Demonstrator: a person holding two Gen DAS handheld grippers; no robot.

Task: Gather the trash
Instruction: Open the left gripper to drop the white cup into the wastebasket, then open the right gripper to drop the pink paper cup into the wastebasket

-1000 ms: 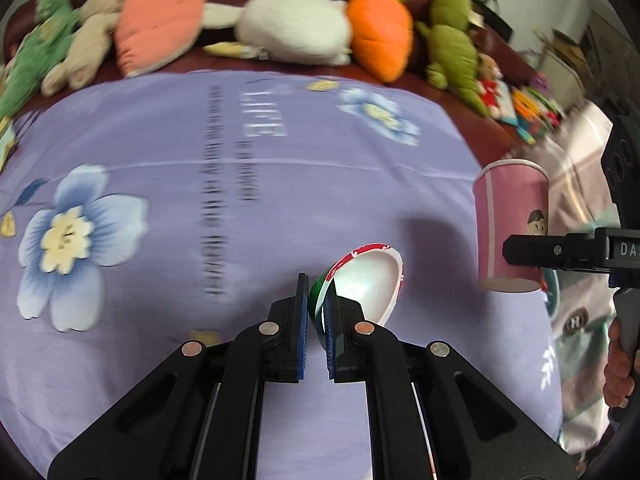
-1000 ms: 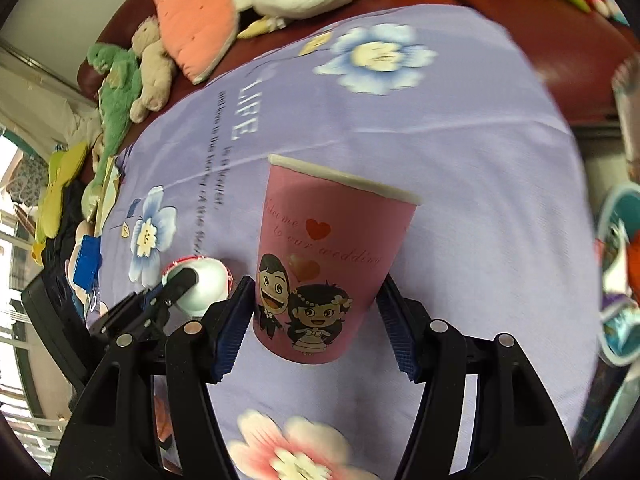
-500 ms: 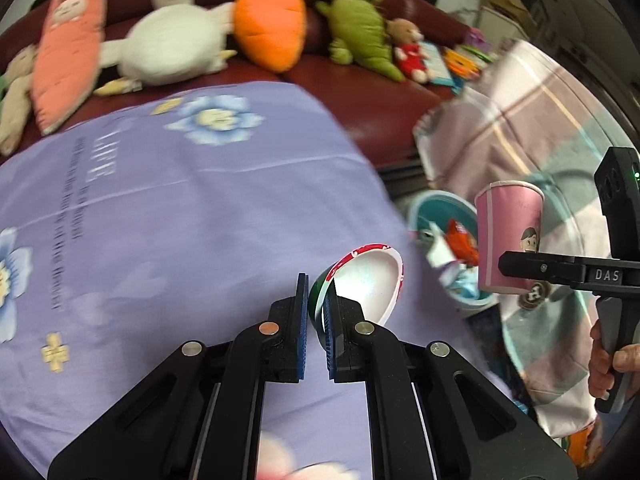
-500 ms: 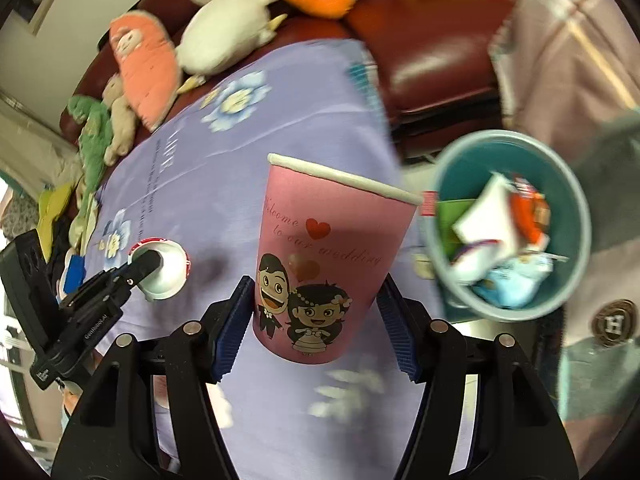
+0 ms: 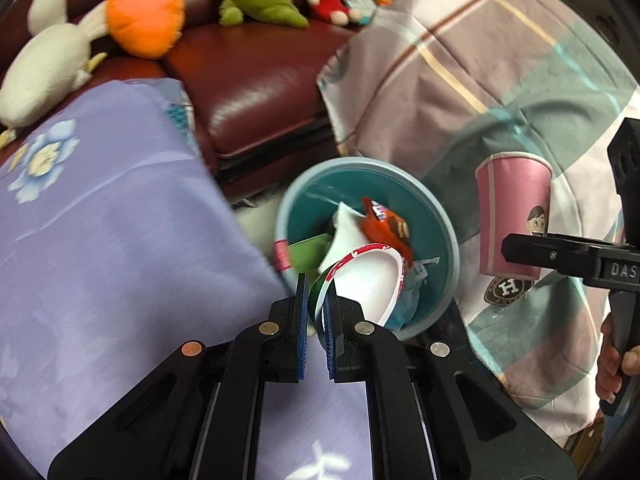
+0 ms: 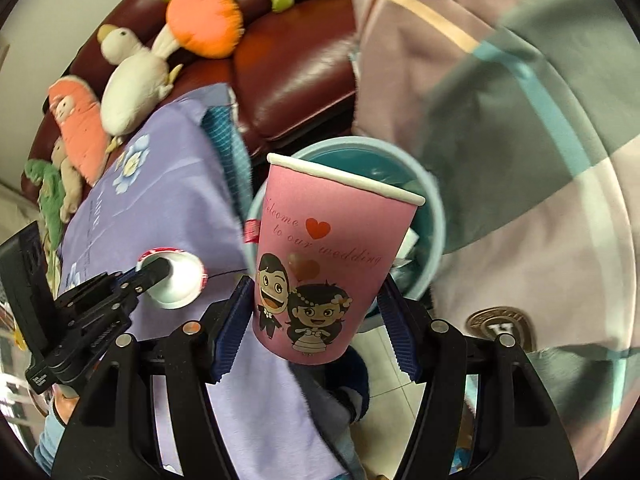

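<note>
My left gripper (image 5: 316, 312) is shut on the rim of a small white cup with a red-and-green edge (image 5: 370, 280) and holds it just above the near rim of the teal trash bin (image 5: 436, 216). The bin holds wrappers and paper. My right gripper (image 6: 314, 312) is shut on a pink paper cup with a cartoon couple (image 6: 320, 272), upright, in front of the bin (image 6: 434, 216). The pink cup (image 5: 514, 216) shows to the right of the bin in the left wrist view. The white cup (image 6: 176, 280) shows at the left in the right wrist view.
A purple flowered cloth (image 5: 100, 248) covers the table at the left. A dark red sofa (image 5: 256, 80) with plush toys (image 5: 144, 8) stands behind. A checked blanket (image 5: 480, 80) lies to the right of the bin.
Both grippers have swung right, off the table, with their cups. The trash bin has come into the middle of both views and now lies right under the cups.
</note>
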